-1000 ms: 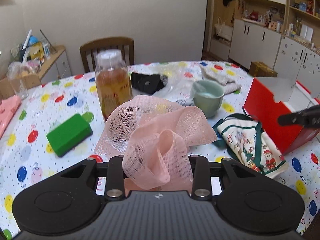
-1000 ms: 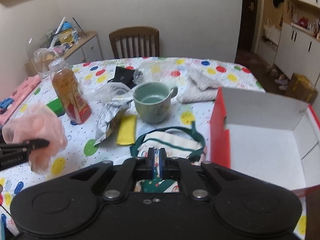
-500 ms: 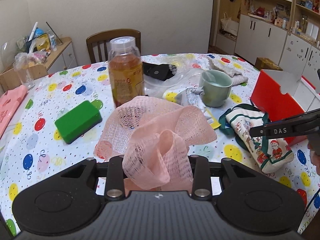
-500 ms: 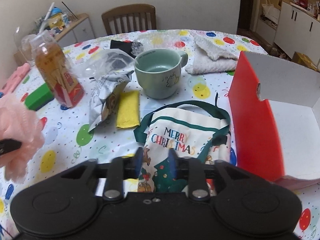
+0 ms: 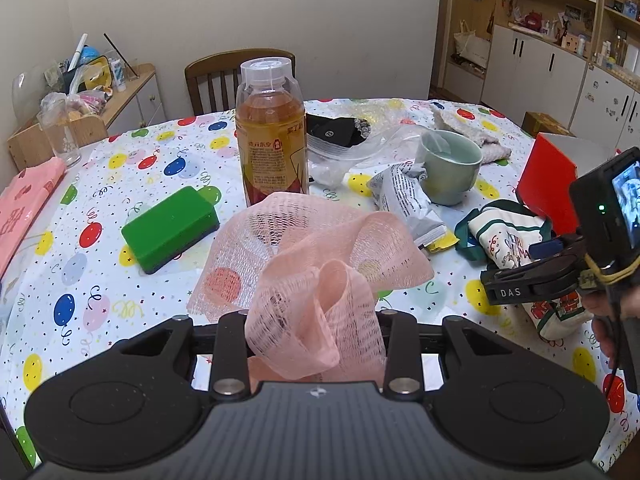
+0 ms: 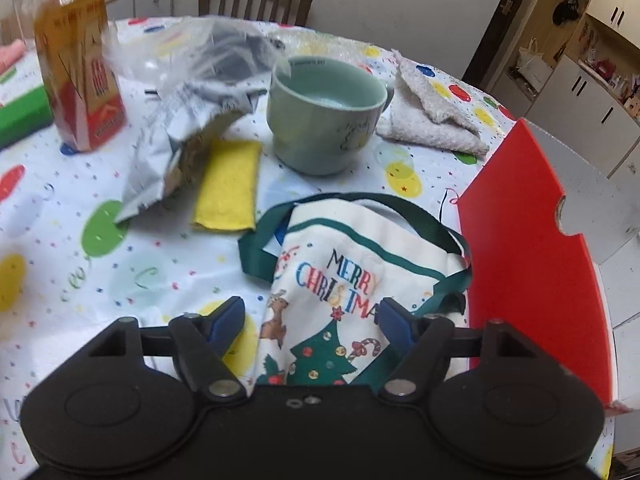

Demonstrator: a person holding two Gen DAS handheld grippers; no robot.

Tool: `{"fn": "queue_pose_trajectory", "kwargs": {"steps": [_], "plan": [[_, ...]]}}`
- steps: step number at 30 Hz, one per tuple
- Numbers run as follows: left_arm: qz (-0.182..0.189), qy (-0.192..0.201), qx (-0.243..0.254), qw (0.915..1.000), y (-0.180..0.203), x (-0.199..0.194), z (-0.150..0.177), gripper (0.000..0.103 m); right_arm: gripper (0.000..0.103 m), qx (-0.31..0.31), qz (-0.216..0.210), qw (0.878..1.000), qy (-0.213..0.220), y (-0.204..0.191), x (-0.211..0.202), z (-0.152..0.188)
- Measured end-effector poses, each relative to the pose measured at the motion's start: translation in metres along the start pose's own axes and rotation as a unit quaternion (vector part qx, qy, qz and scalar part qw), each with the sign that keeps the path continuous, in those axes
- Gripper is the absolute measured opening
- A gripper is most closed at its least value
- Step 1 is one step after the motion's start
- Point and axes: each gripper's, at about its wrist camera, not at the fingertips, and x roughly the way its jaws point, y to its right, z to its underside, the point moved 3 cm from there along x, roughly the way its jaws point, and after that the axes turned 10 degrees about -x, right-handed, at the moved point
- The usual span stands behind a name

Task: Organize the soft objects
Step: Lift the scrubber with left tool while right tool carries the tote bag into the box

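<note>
My left gripper (image 5: 316, 344) is shut on a pink mesh cloth (image 5: 312, 264) and holds it above the table. My right gripper (image 6: 312, 320) is open, its blue fingertips (image 6: 226, 318) on either side of a white "Merry Christmas" bag (image 6: 340, 288) with green straps that lies on the table. The right gripper (image 5: 532, 268) also shows in the left wrist view, low over the bag (image 5: 508, 236). A red box (image 6: 532, 248) with a white inside stands open just right of the bag. A yellow cloth (image 6: 228, 184) and a white towel (image 6: 428, 120) lie further back.
On the balloon-print tablecloth (image 5: 100, 272) stand a tea bottle (image 5: 272, 136), a green mug (image 6: 324, 112), a green sponge block (image 5: 170, 228), a crumpled silver packet (image 6: 180, 140), a clear plastic bag (image 5: 352, 152) and a black pouch (image 5: 332, 130). A chair (image 5: 224, 76) is behind.
My right gripper has opened and dropped low and forward over the Christmas bag, its fingers now on either side of it. My left gripper keeps the pink mesh and has swung slightly left.
</note>
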Motion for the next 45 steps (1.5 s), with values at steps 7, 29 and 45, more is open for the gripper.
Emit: {"fn": "queue_pose_trajectory", "kwargs": {"steps": [7,29,45], "plan": [[0.0,-0.004,-0.005,1.0,0.0,0.002,0.0,0.034,0.038,0.019,-0.01,1.0,-0.003,0.006,0.004,0.001],[0.046,0.024,0.025,0.9984,0.052,-0.011,-0.016,0.034,0.006,0.111,-0.074,0.988,0.077,0.086,-0.081,0.006],[0.088,0.059,0.053,0.993,0.154,-0.038,-0.054,0.034,0.006,0.194,-0.178,0.952,0.16,0.201,-0.16,0.018]]}}
